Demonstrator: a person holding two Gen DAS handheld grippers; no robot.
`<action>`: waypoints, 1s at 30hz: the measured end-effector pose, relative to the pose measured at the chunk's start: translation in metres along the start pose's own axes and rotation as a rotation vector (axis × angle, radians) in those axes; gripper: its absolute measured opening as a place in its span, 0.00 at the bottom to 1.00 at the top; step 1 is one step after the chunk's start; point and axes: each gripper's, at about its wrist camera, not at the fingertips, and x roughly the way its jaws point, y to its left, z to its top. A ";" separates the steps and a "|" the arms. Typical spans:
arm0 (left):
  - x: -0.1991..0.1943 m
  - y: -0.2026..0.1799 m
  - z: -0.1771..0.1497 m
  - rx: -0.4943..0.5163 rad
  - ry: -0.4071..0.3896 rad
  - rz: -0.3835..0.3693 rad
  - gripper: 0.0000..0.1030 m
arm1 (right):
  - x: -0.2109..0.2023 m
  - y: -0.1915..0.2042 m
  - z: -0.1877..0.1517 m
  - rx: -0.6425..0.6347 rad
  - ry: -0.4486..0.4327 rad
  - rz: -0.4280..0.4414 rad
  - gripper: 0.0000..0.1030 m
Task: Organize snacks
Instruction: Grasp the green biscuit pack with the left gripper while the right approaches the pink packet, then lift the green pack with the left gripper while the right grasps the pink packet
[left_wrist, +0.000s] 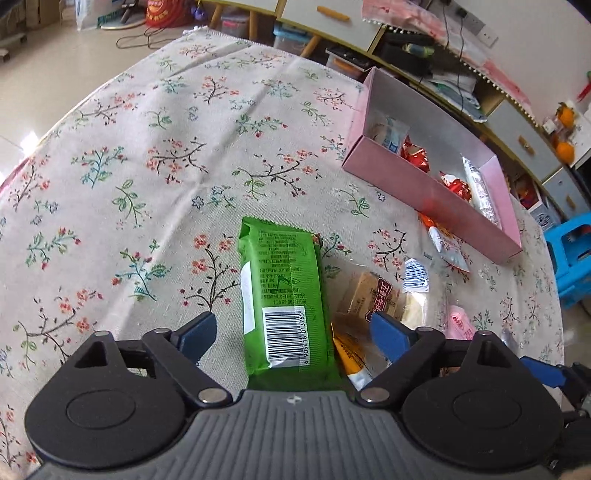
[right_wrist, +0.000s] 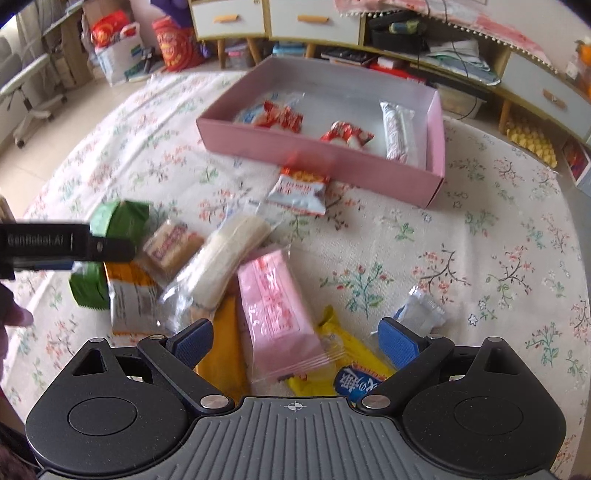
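Left wrist view: green pack between spread fingers

The left gripper (left_wrist: 291, 332) has its fingers spread wide, the green snack pack (left_wrist: 282, 295) lying flat on the table (left_wrist: 110, 177) between them, touching neither pad. The right gripper (right_wrist: 293, 341), fingers likewise apart, hangs over the pink snack pack (right_wrist: 275, 314) in the loose pile. The pink box (right_wrist: 437, 140) sits toward the table's far edge, holding several snacks.

The left gripper (left_wrist: 291, 334) stands wide open astride a green snack packet (left_wrist: 284, 291) lying barcode-up on the floral tablecloth (left_wrist: 147, 166); the pink box (left_wrist: 424, 192) holds several wrapped snacks.
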 end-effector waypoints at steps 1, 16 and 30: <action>0.002 0.000 0.000 -0.007 0.004 0.006 0.81 | 0.001 0.002 0.000 -0.008 0.003 -0.001 0.94; 0.002 0.003 0.001 -0.030 0.003 0.016 0.47 | 0.010 0.008 0.004 -0.021 0.027 -0.020 0.92; -0.004 0.007 0.009 -0.040 -0.029 0.012 0.41 | 0.014 0.008 0.009 -0.011 0.018 -0.031 0.48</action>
